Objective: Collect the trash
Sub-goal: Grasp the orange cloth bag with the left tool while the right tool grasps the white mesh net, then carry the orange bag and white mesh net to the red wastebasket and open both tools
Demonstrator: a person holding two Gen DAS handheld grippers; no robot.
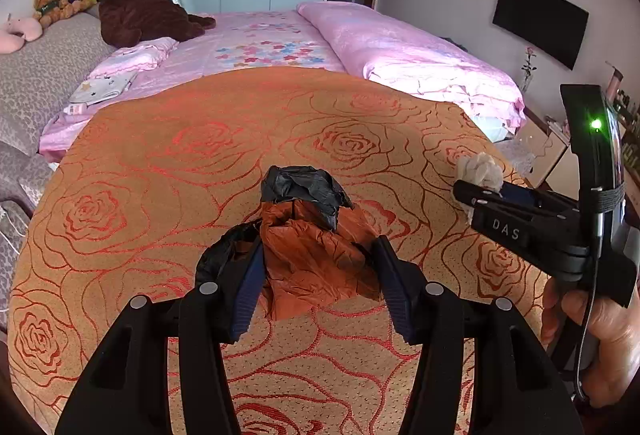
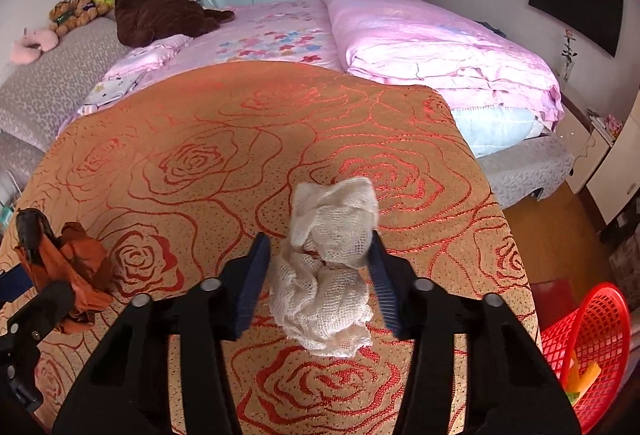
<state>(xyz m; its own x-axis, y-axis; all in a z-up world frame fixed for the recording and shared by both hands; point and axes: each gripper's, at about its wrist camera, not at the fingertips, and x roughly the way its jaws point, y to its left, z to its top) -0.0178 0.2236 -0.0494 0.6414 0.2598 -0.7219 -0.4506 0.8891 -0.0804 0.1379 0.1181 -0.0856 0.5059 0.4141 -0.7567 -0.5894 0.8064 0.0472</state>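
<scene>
Trash is in both tongs now: the left tongs [image 1: 320, 275] are clamped on a crumpled orange-and-black wrapper [image 1: 316, 259] at centre frame, and the right tongs [image 2: 320, 275] squeeze a wad of white gauze [image 2: 332, 263], both over the rose-patterned tabletop [image 2: 200, 139]. Pick-up looks done; dropping off remains. A red basket [image 2: 592, 339] waits at lower right on the floor, likely the target. Nothing blocks the way, only the tabletop edge to clear, with the pink bed [image 2: 420, 35] beyond.
</scene>
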